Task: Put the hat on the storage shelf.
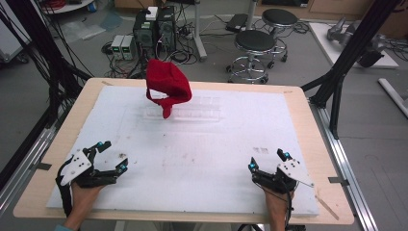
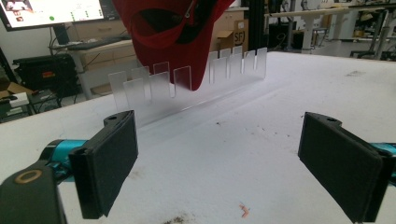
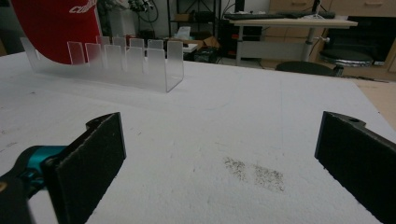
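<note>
A red cap point(image 1: 167, 85) stands upright in a clear slotted acrylic rack point(image 1: 192, 111) at the far middle of the white board point(image 1: 192, 159). In the left gripper view the red cap point(image 2: 173, 32) hangs over the rack point(image 2: 187, 79), its opening facing me. The right gripper view has the cap point(image 3: 53, 28) at the rack's point(image 3: 126, 60) far left end. My left gripper point(image 1: 111, 156) rests open near the front left, my right gripper point(image 1: 267, 160) open near the front right. Nothing lies between either pair of jaws.
The board lies on a wooden table point(image 1: 308, 115). Dark smudges point(image 3: 254, 172) mark the board ahead of the right gripper. Behind the table on the floor are stools point(image 1: 254, 45), computer boxes point(image 1: 154, 26) and cables. Black frame posts point(image 1: 356, 43) stand at the right.
</note>
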`<state>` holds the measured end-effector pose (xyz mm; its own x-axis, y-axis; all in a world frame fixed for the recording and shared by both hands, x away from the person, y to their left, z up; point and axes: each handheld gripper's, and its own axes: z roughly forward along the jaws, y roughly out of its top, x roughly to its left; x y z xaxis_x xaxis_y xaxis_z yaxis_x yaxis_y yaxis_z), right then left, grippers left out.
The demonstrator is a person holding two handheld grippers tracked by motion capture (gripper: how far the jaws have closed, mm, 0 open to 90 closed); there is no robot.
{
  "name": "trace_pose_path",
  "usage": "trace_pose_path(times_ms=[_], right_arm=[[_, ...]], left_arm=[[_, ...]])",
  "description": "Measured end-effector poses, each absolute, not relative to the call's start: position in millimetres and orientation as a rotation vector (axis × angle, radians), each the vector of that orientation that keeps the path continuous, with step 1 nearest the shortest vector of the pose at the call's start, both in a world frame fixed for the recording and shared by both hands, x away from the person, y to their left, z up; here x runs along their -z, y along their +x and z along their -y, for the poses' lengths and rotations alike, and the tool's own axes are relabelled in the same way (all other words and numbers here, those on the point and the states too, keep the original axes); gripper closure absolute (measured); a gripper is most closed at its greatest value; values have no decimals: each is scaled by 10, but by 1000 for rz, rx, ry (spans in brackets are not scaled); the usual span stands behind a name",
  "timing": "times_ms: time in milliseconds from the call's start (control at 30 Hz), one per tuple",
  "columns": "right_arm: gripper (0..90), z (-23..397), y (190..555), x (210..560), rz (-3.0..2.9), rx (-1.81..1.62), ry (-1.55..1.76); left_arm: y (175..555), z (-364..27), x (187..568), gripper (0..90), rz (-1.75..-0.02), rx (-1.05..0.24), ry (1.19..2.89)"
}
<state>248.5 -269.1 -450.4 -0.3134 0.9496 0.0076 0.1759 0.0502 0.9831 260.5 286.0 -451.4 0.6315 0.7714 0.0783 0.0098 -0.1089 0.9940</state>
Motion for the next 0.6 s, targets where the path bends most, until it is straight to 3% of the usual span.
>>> trace_pose_path(times_ms=[600], right_arm=[[6, 2693, 2452, 4512, -1577, -1348, 1127]], left_arm=[[2578, -2889, 4534, 132, -684, -746, 1513]])
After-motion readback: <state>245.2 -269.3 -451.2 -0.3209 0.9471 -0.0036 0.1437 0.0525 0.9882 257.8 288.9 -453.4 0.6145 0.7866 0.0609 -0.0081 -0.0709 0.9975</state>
